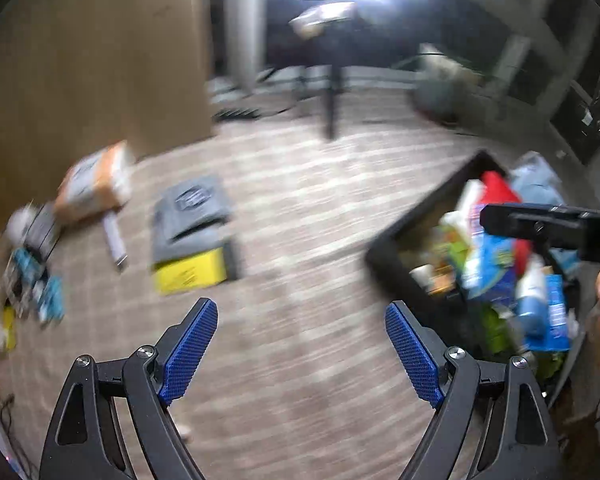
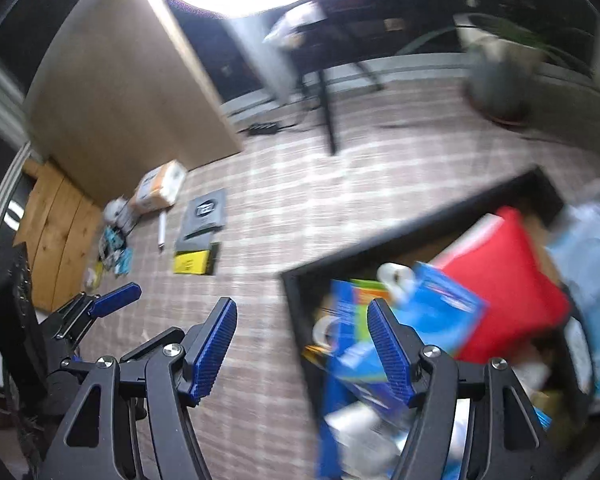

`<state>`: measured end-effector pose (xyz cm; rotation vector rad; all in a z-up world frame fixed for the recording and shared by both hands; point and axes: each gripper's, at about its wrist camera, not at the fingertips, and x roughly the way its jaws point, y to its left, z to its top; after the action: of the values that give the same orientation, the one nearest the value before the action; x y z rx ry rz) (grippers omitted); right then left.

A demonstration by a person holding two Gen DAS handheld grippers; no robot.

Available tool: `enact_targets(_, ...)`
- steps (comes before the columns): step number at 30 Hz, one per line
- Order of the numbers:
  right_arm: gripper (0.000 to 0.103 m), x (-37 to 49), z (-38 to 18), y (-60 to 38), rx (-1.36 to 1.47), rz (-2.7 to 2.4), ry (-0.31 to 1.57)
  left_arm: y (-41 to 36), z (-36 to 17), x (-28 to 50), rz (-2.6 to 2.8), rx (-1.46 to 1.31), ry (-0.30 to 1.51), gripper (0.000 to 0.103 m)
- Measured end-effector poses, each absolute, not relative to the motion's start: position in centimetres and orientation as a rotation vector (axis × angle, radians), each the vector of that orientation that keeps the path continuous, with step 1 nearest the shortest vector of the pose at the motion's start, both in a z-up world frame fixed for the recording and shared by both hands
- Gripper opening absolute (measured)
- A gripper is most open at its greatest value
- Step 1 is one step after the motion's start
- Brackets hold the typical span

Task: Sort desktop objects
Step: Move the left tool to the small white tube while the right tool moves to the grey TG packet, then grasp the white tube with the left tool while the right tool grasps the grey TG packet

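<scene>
Both grippers are hanging empty over the patterned floor, the left gripper [image 1: 301, 354] and the right gripper [image 2: 302, 346] each with jaws spread wide and pinching nothing; this looks like the picking step, with nothing yet chosen. The things to sort are sitting jumbled in the black bin [image 2: 296, 312], among them a red packet [image 2: 512, 280] and a blue box [image 2: 440, 308], while a yellow box [image 1: 188, 274] and others are lying well apart on the floor; next, one gripper likely needs lowering onto a single item, jaws straddling it.
</scene>
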<state>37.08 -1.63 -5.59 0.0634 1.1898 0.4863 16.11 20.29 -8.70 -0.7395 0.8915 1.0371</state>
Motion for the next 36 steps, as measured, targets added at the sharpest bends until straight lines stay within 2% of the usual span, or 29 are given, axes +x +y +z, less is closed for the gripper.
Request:
enact_targets(6,0.064,39.0,-8.1,6.3,-0.043,0.636,1.245,19.1,-11.9,7.1,1.157,-0.898,0.889,0.089)
enact_targets(13,0.064,41.0,-12.2,14.7,-0.173,0.808,1.341,16.7,-15.6,2.4,1.199,-1.080,0.860,0.087)
enact_targets(16,0.064,42.2,-13.6,16.9,-0.201,0.803,1.367,16.0,-16.5,2.0,1.209,-1.120,0.857,0.084)
enact_targets(32,0.064,50.4,-18.9,24.3,-0.242,0.540,1.401,17.0,-17.5,1.4,1.268,-1.171,0.841,0.084)
enact_targets(36,0.065,50.8,-19.1,24.8,-0.279,0.519,1.388,16.7,-18.5,1.9,1.263,-1.175,0.885,0.072)
